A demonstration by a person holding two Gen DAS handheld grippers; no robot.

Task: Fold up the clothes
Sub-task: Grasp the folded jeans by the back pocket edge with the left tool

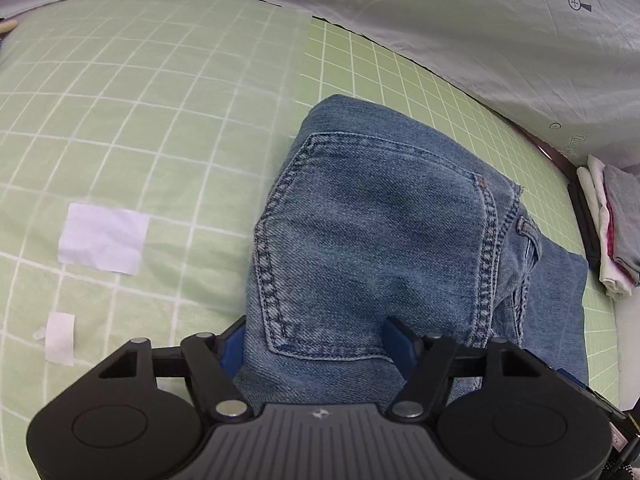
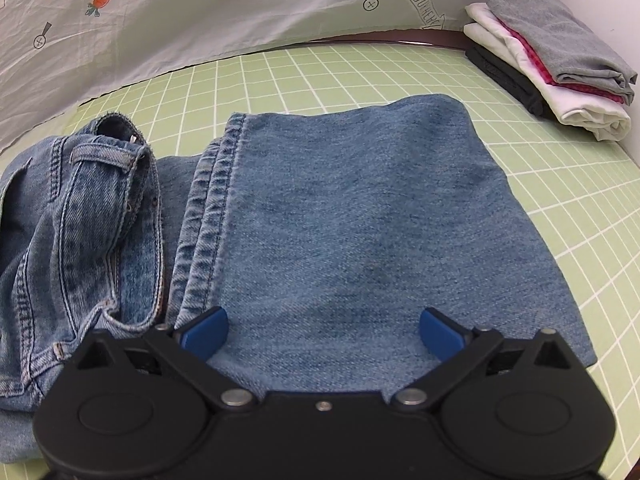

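A pair of blue jeans (image 1: 372,216) lies folded on the green grid mat (image 1: 160,120). In the left wrist view a thick fold with the back pocket bulges up between the blue pads (image 1: 396,340) of my left gripper (image 1: 314,340), which press it from both sides. In the right wrist view the folded leg of the jeans (image 2: 360,208) lies flat, with the waistband and belt loops bunched at the left. My right gripper (image 2: 322,336) stands wide open low over the near edge of that leg, its blue pads (image 2: 204,336) apart and gripping nothing.
A stack of folded clothes (image 2: 552,60) in grey, red, white and black sits at the mat's far right corner (image 1: 612,232). A white printed sheet (image 2: 200,20) runs along the back edge. Two white paper patches (image 1: 104,238) lie on the mat at the left.
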